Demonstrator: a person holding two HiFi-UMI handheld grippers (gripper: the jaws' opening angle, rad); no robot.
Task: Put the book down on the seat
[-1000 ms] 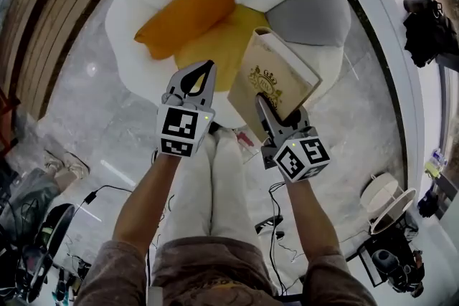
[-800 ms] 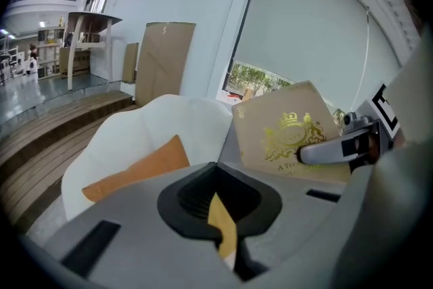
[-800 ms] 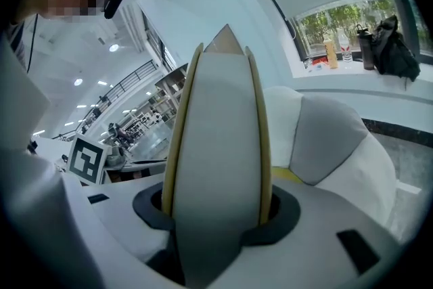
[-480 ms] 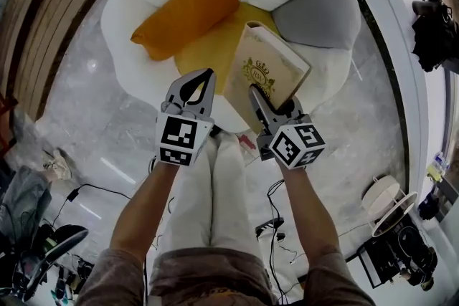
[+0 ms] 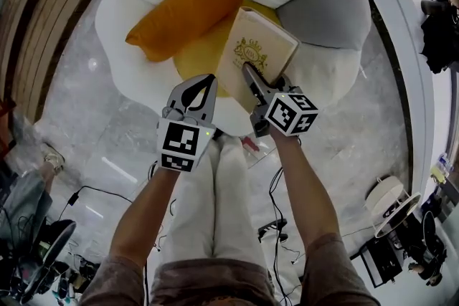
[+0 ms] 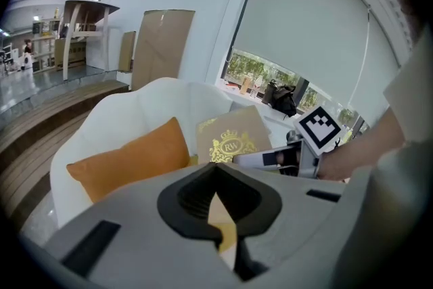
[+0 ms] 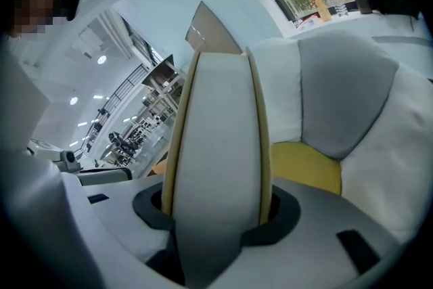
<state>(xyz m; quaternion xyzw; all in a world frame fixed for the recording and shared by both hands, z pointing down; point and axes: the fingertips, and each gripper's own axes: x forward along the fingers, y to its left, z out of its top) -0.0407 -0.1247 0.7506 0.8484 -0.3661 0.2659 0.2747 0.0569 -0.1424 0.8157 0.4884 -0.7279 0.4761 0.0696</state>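
Brown mottled short-sleeved shirt (image 5: 208, 284), white trousers (image 5: 215, 190), grey plastic left gripper (image 5: 208, 79) with black-lined jaws and a small green light, matching grey right gripper (image 5: 251, 75), each carrying a white cube with black square markers (image 5: 179, 145).

We look down on a white armchair (image 5: 136, 46) with puffy, lobed walls, standing on a grey marbled floor (image 5: 93, 125). Its seat (image 5: 195, 57) is yellow. An orange cushion (image 5: 183, 11) lies on the seat's left part, tilted up against the white back. A grey cushion (image 5: 323, 11) sits at the right side of the chair, beside the yellow seat. On the floor in front of the chair we see thin dark cables (image 5: 97, 191) trailing to the left and more of them (image 5: 276, 190) to the right. A band of wooden boards (image 5: 43, 25) runs along the floor's left edge, close to the chair.
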